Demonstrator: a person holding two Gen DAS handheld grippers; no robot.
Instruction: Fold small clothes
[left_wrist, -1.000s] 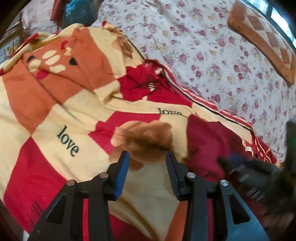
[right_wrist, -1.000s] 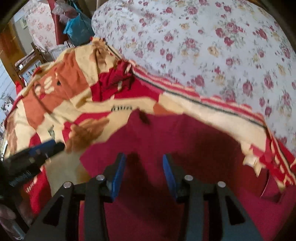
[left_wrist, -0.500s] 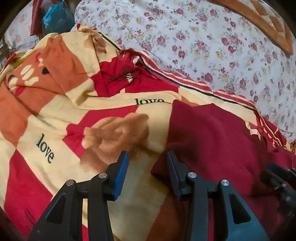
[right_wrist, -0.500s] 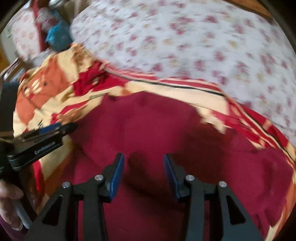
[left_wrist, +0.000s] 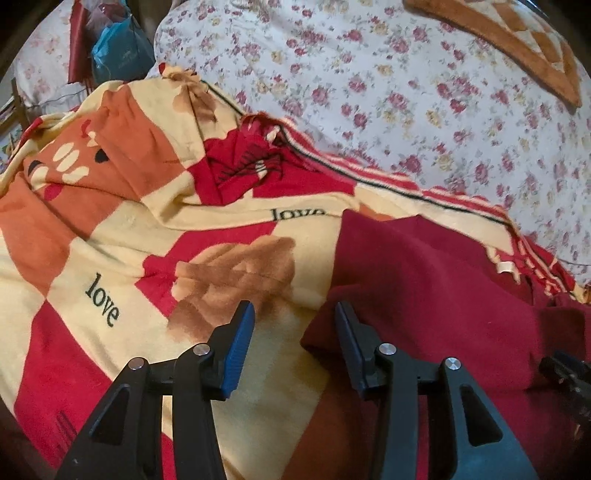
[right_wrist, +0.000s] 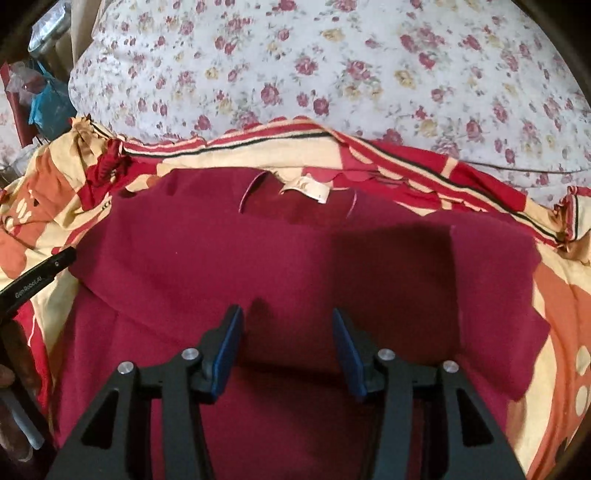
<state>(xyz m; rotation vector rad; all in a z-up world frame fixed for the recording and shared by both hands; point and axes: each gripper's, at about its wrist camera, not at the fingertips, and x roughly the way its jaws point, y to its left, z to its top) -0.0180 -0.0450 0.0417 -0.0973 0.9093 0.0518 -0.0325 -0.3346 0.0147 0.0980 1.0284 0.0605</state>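
Maroon garment (right_wrist: 295, 258) | label (right_wrist: 306, 190) seen right-view only | both grippers' fingers (left_wrist: 240, 332) (right_wrist: 229, 343) spread, empty

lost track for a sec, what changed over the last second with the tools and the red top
Both views swung right across the bed: the left tool now sits at the left edge of the red top, having been over the blanket, and the right tool has centred over the top, so its neck label now shows. Nothing was taken hold of or let go. Both tools stayed open, and the top stayed flat on the blanket.
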